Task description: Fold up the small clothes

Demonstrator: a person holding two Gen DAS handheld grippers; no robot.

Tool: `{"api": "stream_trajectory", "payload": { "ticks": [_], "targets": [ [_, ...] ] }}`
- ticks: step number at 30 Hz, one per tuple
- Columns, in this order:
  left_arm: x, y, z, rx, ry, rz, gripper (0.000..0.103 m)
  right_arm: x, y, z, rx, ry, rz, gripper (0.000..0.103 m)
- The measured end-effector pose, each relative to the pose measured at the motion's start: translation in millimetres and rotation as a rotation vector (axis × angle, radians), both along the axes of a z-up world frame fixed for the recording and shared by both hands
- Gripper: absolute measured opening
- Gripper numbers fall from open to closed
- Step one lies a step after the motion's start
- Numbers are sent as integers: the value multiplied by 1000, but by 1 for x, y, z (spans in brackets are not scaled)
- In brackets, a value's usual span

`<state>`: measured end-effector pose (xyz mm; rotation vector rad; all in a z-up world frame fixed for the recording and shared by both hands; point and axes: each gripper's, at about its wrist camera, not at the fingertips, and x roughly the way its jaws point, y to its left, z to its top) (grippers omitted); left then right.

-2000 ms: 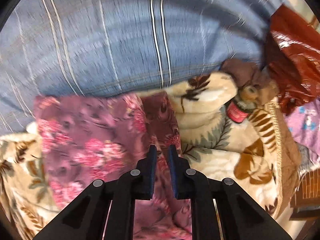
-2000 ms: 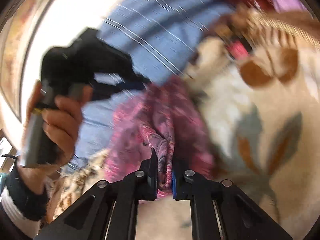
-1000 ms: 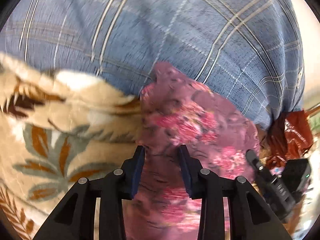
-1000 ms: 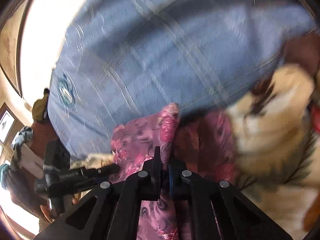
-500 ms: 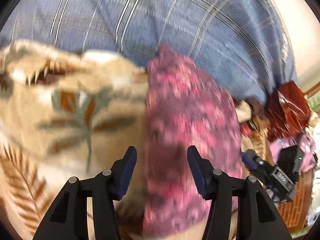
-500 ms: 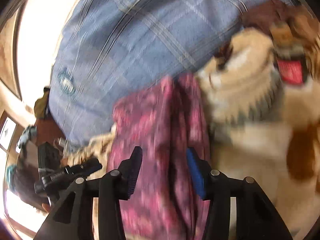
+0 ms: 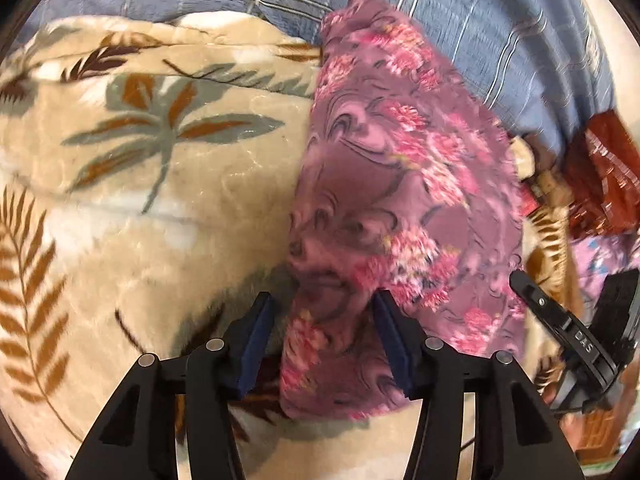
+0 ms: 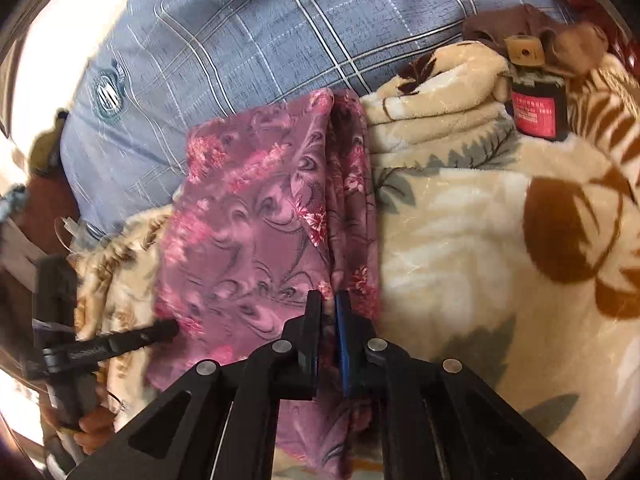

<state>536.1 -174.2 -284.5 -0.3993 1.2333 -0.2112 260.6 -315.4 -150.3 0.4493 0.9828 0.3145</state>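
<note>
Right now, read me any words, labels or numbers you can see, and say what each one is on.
"DAS": black arm of the right gripper.
Red label on the dark bottle: printed lines, too small to read.
Round emblem on the blue checked cushion: unreadable.

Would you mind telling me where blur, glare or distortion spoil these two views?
Left wrist view: floral cloth smeared near its lower edge, fisheye bending the plaid bedding. Right wrist view: sharper centre, white glare at the left rim, left gripper dim.

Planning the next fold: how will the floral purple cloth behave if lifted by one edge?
Probably floppy: the floral purple cloth drapes in soft layers over the plush blanket. It looks thin and likely light. The right gripper pinches only its edge, so the unheld part should hang.
</note>
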Motion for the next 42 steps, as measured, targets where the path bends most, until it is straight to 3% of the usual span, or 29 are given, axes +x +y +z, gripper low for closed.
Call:
{"api": "stream_trajectory", "payload": {
  "ticks": [2,4,6,8,9,10,15,19,22,24,25,32,36,40,42],
  "targets": [
    [-8,-1,4,66,-46,6,50,-18,-12,10,101,-18,-20,21],
    [-12,-3,7,107,-75,7,50,-37,-23,14,114,-38,-15,32],
    [-14,-8,4,146,-83,4,51,-54,-23,9,97,-50,-5,35],
    [-10,-15,-6,172,-78,10,52,-62,-19,-6,-8,4,-9,35],
    [-16,-15,-3,180,-76,14,52,-62,-18,-17,-48,46,-12,36],
    [-13,-18,-7,185,-74,18,53,-64,-21,-24,-25,50,-25,36],
    [-16,-15,-3,203,-74,37,64,-73,-33,-28,76,35,-90,47],
    [-22,-14,2,209,-78,39,66,-78,-26,-28,49,0,-92,54],
    [-23,-15,2,218,-79,35,67,-79,-19,-24,37,-19,-91,65],
    [-23,-15,1,218,-77,36,68,-80,-13,-22,53,-33,-81,82],
    [-23,-15,1,218,-77,35,68,-80,-10,-22,64,-40,-79,83],
    [-24,-13,2,219,-73,33,69,-86,2,-20,-10,-68,-79,85],
    [-23,2,20,164,-80,20,63,-76,-7,-8,-28,-11,-83,79],
    [2,26,54,136,-159,62,65,-57,-35,34,-24,-157,-165,82],
    [29,29,63,108,-144,58,65,-29,-38,42,-6,-143,-150,82]
  ]
}}
